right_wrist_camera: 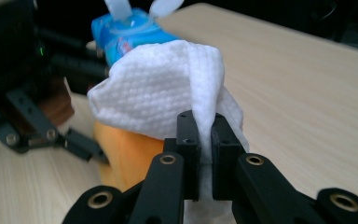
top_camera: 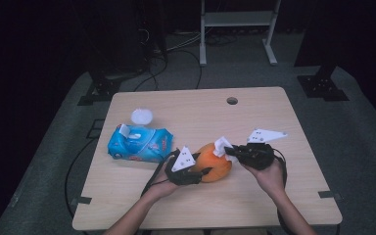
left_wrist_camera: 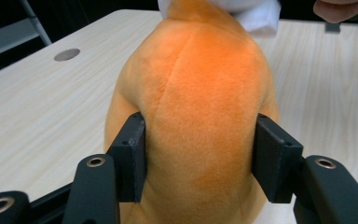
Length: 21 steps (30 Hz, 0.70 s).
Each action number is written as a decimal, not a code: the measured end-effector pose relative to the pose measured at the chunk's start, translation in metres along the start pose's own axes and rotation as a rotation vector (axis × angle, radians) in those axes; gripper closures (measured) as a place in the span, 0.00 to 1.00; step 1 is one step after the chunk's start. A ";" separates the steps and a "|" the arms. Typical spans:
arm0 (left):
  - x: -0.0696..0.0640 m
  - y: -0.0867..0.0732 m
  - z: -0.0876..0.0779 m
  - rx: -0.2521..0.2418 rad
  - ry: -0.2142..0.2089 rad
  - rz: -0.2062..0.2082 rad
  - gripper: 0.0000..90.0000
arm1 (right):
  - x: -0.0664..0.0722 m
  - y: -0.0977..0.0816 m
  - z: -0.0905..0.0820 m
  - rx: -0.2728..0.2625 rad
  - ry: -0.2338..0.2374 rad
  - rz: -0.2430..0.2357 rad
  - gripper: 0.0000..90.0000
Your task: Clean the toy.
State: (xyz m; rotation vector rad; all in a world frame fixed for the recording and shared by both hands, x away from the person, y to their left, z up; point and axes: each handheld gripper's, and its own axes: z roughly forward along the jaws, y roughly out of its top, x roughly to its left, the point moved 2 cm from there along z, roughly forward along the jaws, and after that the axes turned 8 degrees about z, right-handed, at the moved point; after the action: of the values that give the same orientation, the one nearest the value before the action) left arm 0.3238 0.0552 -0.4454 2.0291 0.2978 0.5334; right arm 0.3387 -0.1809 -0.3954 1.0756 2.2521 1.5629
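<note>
One wooden table (top_camera: pixel 274 196), light grain, with one round grommet hole (top_camera: pixel 232 101) near its far edge.

Left to right on the table in the high view:
- One blue wet-wipe pack (top_camera: pixel 138 144), lying flat at left-centre, flip lid up, one white sheet standing out of its opening.
- One white round lid-like object (top_camera: pixel 141 116) just beyond the pack, apart from it; what it is cannot be told.
- One left gripper (top_camera: pixel 196 174), held in the person's left hand (top_camera: pixel 162 183), coming in from the lower left.
- One orange plush toy (top_camera: pixel 214 162), near table centre, between the two grippers.
- One white wipe (top_camera: pixel 222 146), resting against the upper right of the plush.
- One right gripper (top_camera: pixel 231 152), held in the person's right hand (top_camera: pixel 270 176), coming in from the right.

Left gripper (left_wrist_camera: pixel 200 158): jaws about half open, one pad on each flank of the orange plush toy (left_wrist_camera: pixel 200 107); both pads press into the fur, so the plush is gripped and sits on the table.

Right gripper (right_wrist_camera: pixel 205 149): jaws closed nearly together, pinching one fold of the white wipe (right_wrist_camera: pixel 158 100). The wipe drapes over the top of the orange plush toy (right_wrist_camera: pixel 128 154), touching it. The wet-wipe pack (right_wrist_camera: pixel 130 32) sits behind it.

Count: two grippers, one plush, one loose wipe, one pack.
</note>
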 end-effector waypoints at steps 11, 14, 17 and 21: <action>-0.001 0.009 -0.016 -0.064 -0.130 -0.101 0.34 | 0.001 -0.020 -0.006 0.086 0.059 0.015 0.93; 0.005 0.015 -0.017 -0.082 -0.141 -0.111 0.30 | 0.000 -0.030 -0.013 0.101 0.073 0.017 0.93; 0.009 0.022 -0.009 -0.099 -0.162 -0.127 0.27 | 0.001 -0.038 -0.020 0.111 0.093 0.011 0.93; 0.005 0.025 0.005 -0.057 -0.184 -0.120 0.25 | 0.001 -0.046 -0.026 0.116 0.105 0.007 0.93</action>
State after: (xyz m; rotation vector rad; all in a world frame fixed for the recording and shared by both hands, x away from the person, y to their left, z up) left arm 0.3308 0.0413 -0.4249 1.9745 0.2879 0.2755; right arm 0.3038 -0.2073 -0.4245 1.0543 2.4384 1.5423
